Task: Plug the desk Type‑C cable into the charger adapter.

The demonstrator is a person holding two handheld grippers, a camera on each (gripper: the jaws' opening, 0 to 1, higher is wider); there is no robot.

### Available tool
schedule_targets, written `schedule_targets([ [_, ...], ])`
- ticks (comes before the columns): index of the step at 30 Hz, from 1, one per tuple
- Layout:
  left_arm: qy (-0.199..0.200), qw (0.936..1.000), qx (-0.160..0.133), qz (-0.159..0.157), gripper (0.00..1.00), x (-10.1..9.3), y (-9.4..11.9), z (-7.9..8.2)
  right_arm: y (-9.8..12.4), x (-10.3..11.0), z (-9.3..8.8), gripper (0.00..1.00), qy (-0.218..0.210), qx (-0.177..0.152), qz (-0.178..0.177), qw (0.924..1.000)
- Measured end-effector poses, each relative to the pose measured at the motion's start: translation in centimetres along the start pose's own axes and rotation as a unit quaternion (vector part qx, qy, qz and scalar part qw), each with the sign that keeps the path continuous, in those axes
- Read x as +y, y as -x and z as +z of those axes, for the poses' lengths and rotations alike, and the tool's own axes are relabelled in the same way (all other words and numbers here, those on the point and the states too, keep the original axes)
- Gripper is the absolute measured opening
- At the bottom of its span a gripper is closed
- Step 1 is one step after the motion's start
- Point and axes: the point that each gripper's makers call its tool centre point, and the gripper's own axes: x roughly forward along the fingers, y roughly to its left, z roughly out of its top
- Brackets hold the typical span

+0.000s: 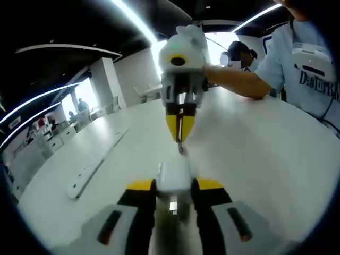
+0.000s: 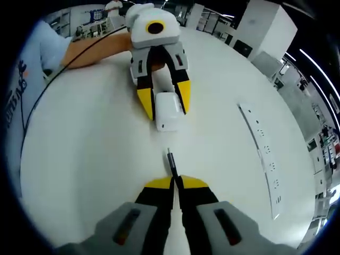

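Observation:
My left gripper point(image 1: 174, 184) is shut on a white charger adapter point(image 1: 174, 178), held just above the white desk point(image 1: 255, 154). Facing it, my right gripper point(image 1: 180, 126) is shut on the Type-C cable plug point(image 1: 180, 146), whose metal tip points at the adapter with a small gap left. In the right gripper view the same plug point(image 2: 171, 160) juts out from my right gripper point(image 2: 176, 182), aimed at the adapter point(image 2: 167, 111), which sits between the yellow tips of the left gripper point(image 2: 166, 104). A thin black cable point(image 2: 48, 79) trails off to the left.
A long white power strip point(image 2: 263, 154) lies on the desk to the right; it is the strip point(image 1: 98, 159) at the left in the left gripper view. A person's forearm point(image 1: 234, 79) rests on the desk behind. Office furniture stands far off.

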Motion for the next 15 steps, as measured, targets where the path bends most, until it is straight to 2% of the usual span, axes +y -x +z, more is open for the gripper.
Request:
schedule_targets([
  [15,-0.002,1.0,0.004,-0.001,0.29,-0.15,-0.25,0.09,-0.37,0.33,0.66,0.06,-0.004,-0.004,0.002,1.0],
])
